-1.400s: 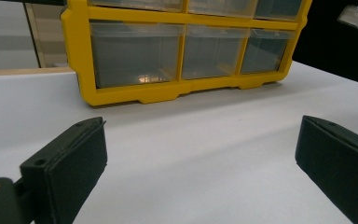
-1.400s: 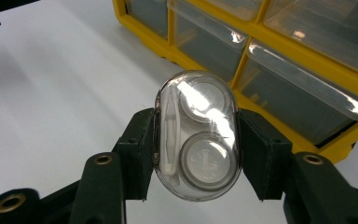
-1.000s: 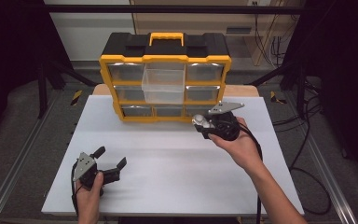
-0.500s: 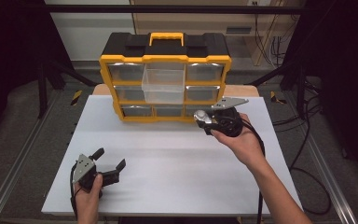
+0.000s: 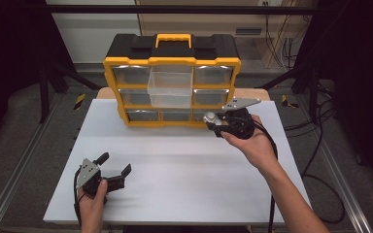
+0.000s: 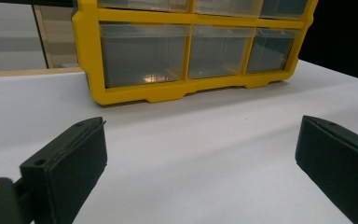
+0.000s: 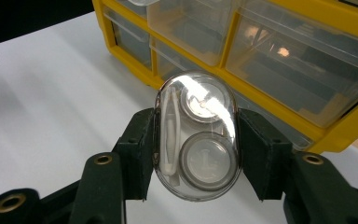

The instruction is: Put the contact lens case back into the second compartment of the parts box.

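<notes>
I am clamping the clear contact lens case [image 7: 196,135] between my right gripper [image 7: 196,149] pads, near the tabletop's [image 5: 184,165] far right edge, beside the yellow drawer organizer [image 5: 172,87]. My left gripper [image 5: 112,164] is standing wide apart, holding nothing, near the front left corner.

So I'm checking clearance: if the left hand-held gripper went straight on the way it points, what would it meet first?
Probably the bottom row of the yellow drawer organizer; the left hand-held gripper faces it across bare white table.

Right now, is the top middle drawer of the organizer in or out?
Out. The clear drawer juts forward from the yellow organizer, past the neighbouring drawer fronts, and looks empty. The right tongs grip a clear case nearby.
</notes>
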`<state>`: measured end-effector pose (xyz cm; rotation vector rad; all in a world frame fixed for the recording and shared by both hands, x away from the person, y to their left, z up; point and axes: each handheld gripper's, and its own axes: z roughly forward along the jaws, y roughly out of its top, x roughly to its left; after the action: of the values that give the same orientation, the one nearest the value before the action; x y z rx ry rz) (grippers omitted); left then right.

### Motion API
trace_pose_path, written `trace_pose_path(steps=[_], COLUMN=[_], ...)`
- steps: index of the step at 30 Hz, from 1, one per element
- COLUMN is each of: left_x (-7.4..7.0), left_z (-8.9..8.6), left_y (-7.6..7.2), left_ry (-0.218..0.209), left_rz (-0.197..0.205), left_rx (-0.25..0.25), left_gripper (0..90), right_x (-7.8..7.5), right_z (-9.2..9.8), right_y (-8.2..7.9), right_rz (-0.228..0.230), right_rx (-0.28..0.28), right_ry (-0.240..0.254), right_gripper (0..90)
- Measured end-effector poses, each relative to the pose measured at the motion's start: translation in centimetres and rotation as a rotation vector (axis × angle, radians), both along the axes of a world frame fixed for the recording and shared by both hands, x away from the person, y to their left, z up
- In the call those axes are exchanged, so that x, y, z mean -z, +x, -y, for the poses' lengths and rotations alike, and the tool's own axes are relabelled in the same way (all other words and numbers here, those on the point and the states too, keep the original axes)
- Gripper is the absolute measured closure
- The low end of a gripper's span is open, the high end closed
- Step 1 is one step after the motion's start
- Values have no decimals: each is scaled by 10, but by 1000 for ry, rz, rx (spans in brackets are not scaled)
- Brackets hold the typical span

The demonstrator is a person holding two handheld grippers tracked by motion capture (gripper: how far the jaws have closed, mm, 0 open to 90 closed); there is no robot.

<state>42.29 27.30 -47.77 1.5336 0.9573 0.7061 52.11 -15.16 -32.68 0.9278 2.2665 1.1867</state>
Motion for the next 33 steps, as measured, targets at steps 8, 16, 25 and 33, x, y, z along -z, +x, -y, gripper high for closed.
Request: trace_pose_path(steps=[8, 16, 25, 33], left_x=[-1, -1, 1, -1], left_z=[1, -2, -5, -10], left_y=[1, 0, -7, -14], left_ry=[-7, -11, 6, 4], left_rz=[5, 2, -8, -6], left_rx=[7, 1, -14, -33], left_gripper=[18, 18, 18, 17], right_x=[-3, -7, -10, -20], right_z=[-3, -4, 3, 13], right_y=[0, 1, 5, 3], right_rz=[-3, 2, -1, 12], right_rx=[8, 8, 10, 11], right_ry=[-8, -5, 17, 34], right_gripper=[492, 492, 492, 492])
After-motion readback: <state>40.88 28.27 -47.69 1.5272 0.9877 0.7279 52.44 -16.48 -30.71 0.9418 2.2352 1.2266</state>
